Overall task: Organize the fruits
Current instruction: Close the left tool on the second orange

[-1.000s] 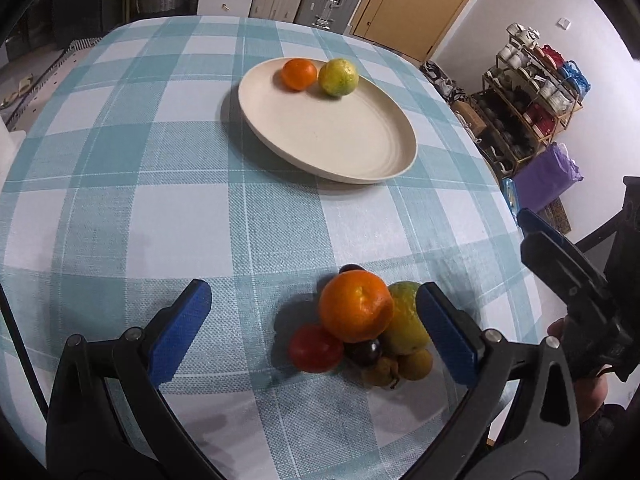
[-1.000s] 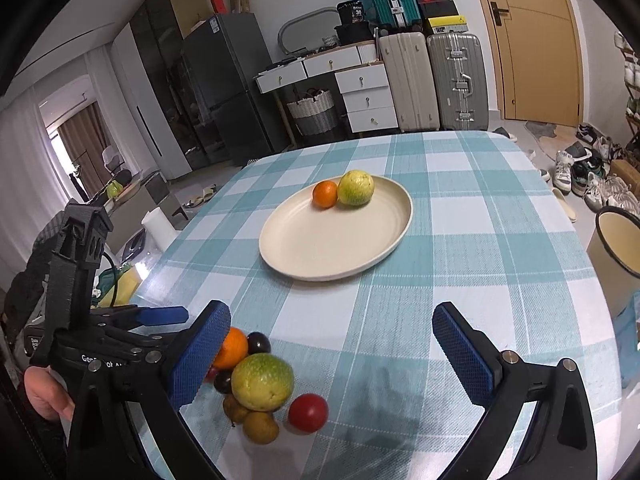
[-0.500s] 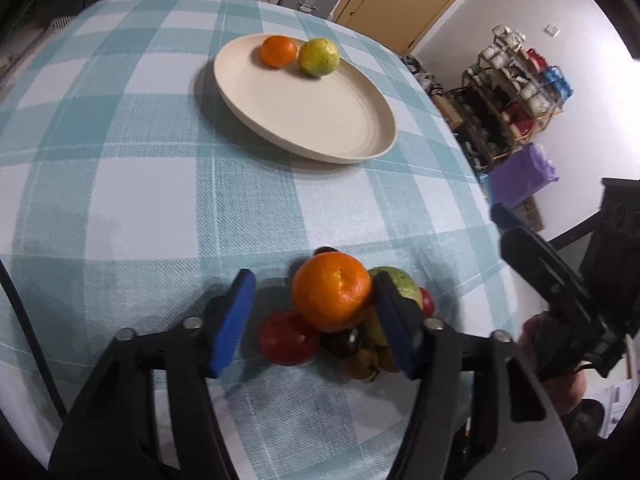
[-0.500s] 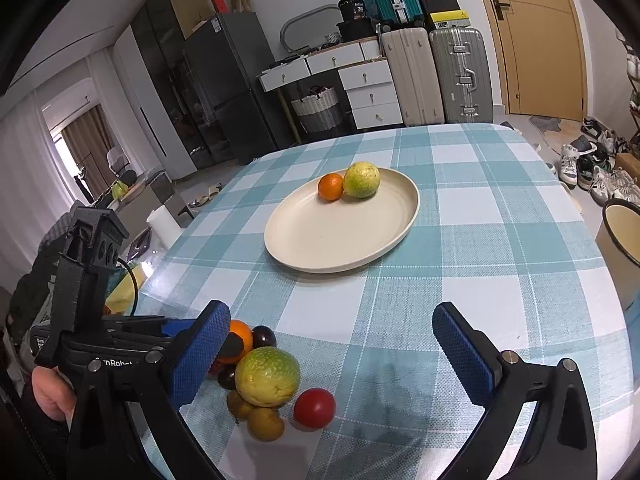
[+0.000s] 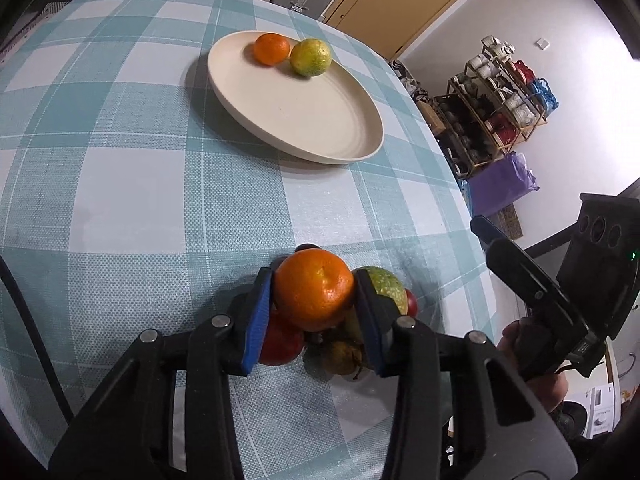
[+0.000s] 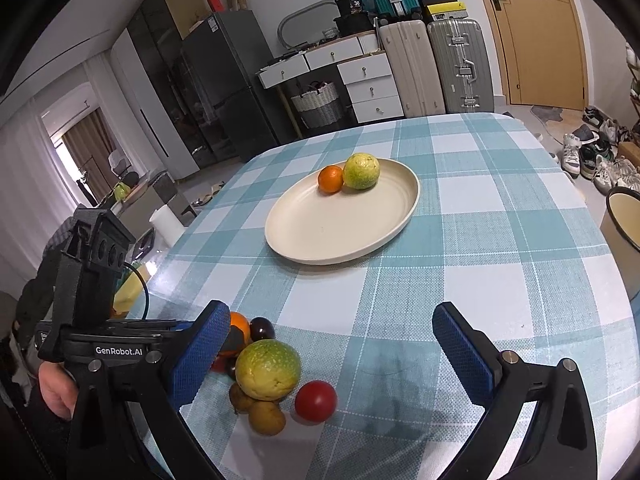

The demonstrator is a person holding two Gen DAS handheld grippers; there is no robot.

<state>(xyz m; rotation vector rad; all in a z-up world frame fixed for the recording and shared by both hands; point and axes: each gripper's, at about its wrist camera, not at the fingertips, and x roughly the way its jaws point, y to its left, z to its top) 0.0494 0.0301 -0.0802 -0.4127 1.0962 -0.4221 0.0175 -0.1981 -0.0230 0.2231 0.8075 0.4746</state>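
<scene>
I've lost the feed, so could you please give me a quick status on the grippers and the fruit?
Left gripper closing on the top orange. Right gripper open, empty. Plate partly free.

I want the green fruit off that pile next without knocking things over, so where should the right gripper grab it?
Grip the green fruit across its widest middle, coming from above with the right gripper. It is round and tops the longans, with the red tomato alongside, so low approaches likely scatter them.
</scene>
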